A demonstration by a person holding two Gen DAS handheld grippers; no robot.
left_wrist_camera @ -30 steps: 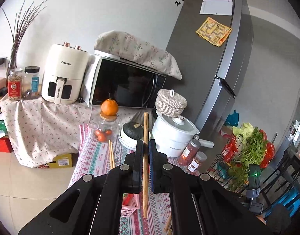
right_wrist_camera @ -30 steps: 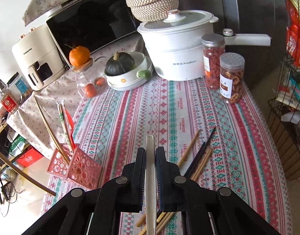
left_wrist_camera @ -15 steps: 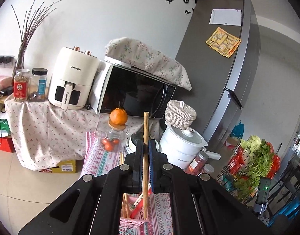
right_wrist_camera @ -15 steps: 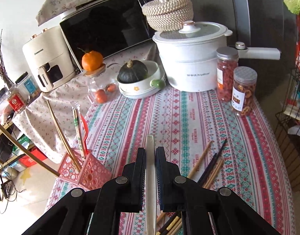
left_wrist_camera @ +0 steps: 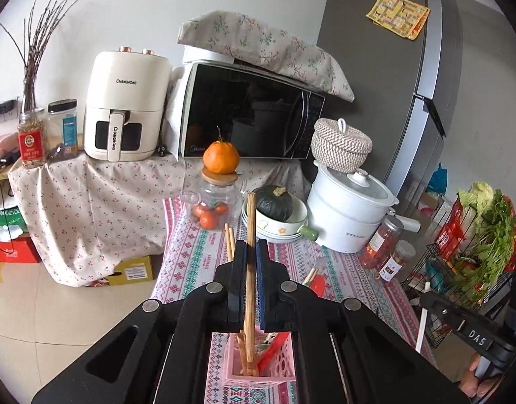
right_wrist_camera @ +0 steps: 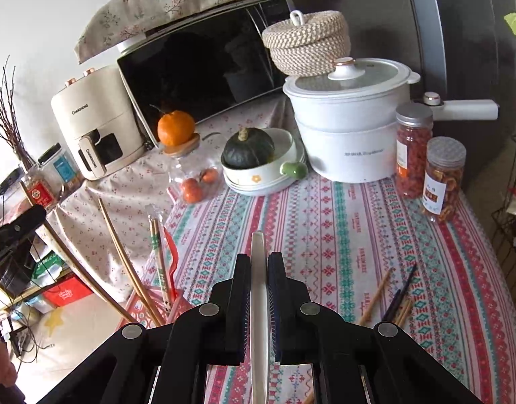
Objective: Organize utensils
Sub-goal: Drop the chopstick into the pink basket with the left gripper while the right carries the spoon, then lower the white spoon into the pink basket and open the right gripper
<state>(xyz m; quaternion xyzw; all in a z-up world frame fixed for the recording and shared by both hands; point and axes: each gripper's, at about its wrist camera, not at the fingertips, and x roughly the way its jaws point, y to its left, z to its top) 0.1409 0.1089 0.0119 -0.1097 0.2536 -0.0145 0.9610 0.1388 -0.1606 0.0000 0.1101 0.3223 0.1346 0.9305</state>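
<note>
Two grippers: left gripper point(left_wrist_camera: 251, 256) clenches wooden chopstick point(left_wrist_camera: 250, 269) over pink basket point(left_wrist_camera: 221, 368); right gripper point(right_wrist_camera: 258, 266) clamps white utensil point(right_wrist_camera: 258, 286).
Risk: chopstick tip may snag the basket's rim and tip it.

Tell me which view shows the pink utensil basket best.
Left wrist view: the pink utensil basket sits directly below the left tongs, its open top visible. In the right wrist view only a corner shows, beside the right tongs.
</note>
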